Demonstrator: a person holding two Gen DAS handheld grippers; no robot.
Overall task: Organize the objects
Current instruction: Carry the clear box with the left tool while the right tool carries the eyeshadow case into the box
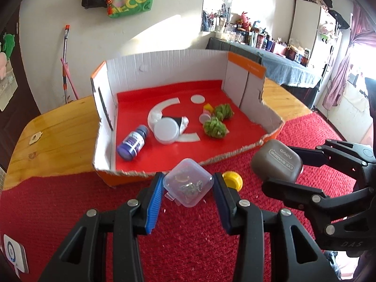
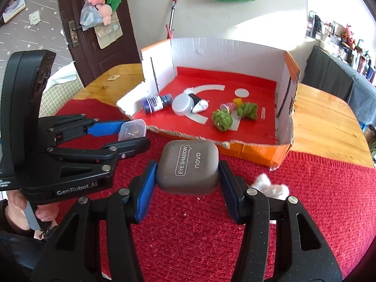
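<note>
Clear plastic box point(image 1: 188, 183) and grey eye-shadow case point(image 2: 187, 168), each clamped in a gripper above the red cloth point(image 2: 317, 211), just before the cardboard tray's point(image 1: 164, 70) torn front edge.

Left gripper point(image 1: 188, 185) pinches the small clear box, which holds bits of metal jewellery; right gripper point(image 2: 186, 176) squeezes the closed grey case by its sides. Inside the tray, on its red floor, lie a purple bottle point(image 1: 133, 142) on its side near the left wall, a white round jar point(image 1: 166, 131) beside it at mid-floor, two green fuzzy balls point(image 1: 215, 128) toward the right, a small pink-lidded pot point(image 1: 205, 118) between them, and a white disc point(image 1: 197, 99) nearer the back wall. A yellow cap point(image 1: 232, 180) sits on the cloth by the front edge; a white cotton tuft point(image 2: 270, 186) lies under the right gripper.
</note>
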